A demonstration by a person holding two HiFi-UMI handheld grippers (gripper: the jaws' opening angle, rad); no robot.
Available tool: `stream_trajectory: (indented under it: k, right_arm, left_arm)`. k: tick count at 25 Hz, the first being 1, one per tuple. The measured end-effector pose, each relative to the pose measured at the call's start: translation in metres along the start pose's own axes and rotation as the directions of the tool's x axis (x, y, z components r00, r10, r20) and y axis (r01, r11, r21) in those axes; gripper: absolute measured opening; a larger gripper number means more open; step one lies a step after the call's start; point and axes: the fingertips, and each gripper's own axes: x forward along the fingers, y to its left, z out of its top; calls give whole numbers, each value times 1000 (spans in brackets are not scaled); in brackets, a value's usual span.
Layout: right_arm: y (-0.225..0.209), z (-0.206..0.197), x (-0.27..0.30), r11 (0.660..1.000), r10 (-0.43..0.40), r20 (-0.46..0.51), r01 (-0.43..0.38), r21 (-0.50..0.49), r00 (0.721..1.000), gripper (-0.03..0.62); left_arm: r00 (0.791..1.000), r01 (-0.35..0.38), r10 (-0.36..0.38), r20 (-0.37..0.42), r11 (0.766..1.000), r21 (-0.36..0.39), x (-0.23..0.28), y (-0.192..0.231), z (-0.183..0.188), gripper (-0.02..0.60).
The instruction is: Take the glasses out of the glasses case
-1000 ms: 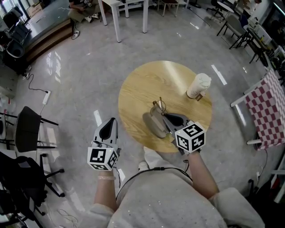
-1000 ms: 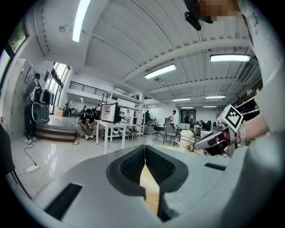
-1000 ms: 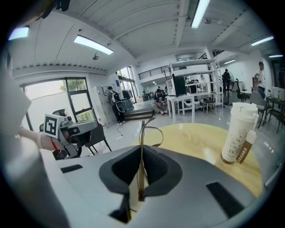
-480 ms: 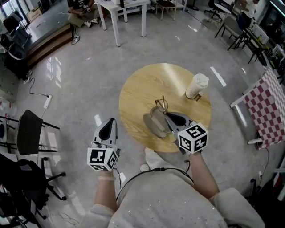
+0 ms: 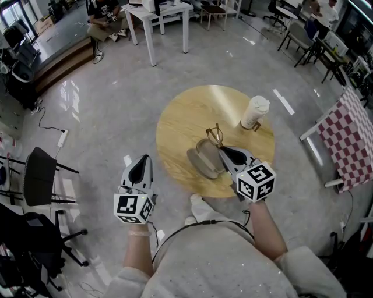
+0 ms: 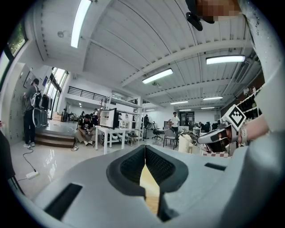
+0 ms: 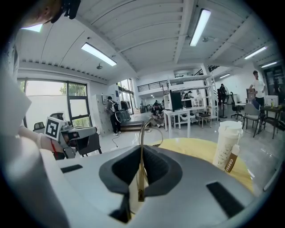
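Observation:
The grey glasses case [image 5: 203, 162] lies open on the round wooden table [image 5: 180, 119]. Thin gold-framed glasses [image 5: 215, 136] hang just above and beyond the case, and my right gripper [image 5: 222, 151] is shut on one of their temples. In the right gripper view the gold temple [image 7: 141, 139] rises from between the closed jaws of the right gripper [image 7: 141, 156]. My left gripper [image 5: 141, 161] stays off the table's left edge over the floor, shut and holding nothing; in its own view the left gripper [image 6: 144, 153] has its pads meeting.
A white lidded paper cup [image 5: 254, 112] stands at the table's far right, also seen as the cup [image 7: 226, 145] in the right gripper view. A black chair [image 5: 38, 169] is at left, a checked cloth [image 5: 347, 139] at right, white tables [image 5: 157, 11] and seated people behind.
My right gripper has risen a little and carried the glasses up and away from the open case. The left gripper has stayed put.

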Motion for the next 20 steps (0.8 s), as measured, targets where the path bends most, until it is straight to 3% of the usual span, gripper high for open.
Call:
stream_trajectory:
  k: [20]
  right_arm:
    - [-11,23,-39,997,-73,135,73,5,988,20]
  left_arm:
    - [999,-4,2,54,1000,21,-5,3,25,5]
